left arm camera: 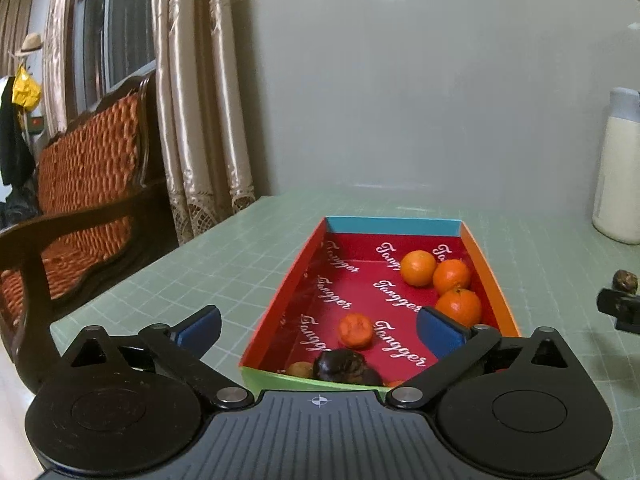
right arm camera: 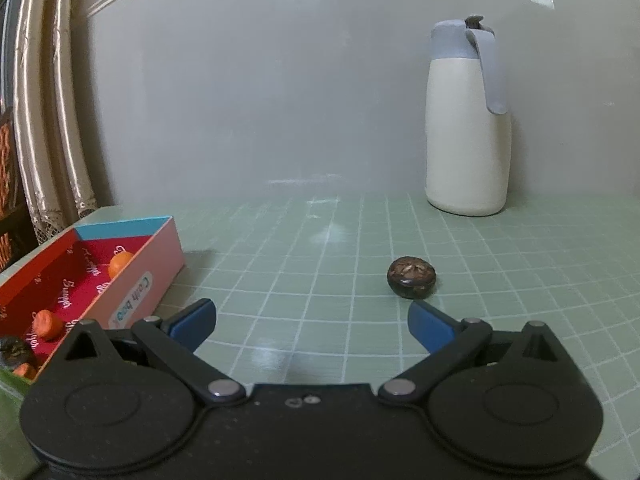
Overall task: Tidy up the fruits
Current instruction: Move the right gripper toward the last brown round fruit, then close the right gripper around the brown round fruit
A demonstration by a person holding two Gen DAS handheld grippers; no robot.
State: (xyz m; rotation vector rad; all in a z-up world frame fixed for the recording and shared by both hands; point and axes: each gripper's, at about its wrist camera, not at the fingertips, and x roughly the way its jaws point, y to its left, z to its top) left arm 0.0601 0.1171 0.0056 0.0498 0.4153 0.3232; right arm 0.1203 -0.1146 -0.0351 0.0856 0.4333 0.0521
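My left gripper (left arm camera: 318, 330) gapes wide, empty, over the box (left arm camera: 488, 276) of oranges (left arm camera: 418, 268) — my right gripper (right arm camera: 312, 322), equally spread, holds nothing, near the dark fruit (right arm camera: 412, 278).

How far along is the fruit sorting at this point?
Mostly done, by the look of it: three oranges, a flatter orange fruit and a dark fruit already sit in the box. Nothing is in hand: left gripper and right gripper are open, empty. Left: one dark fruit on the mat, ahead of the right gripper.
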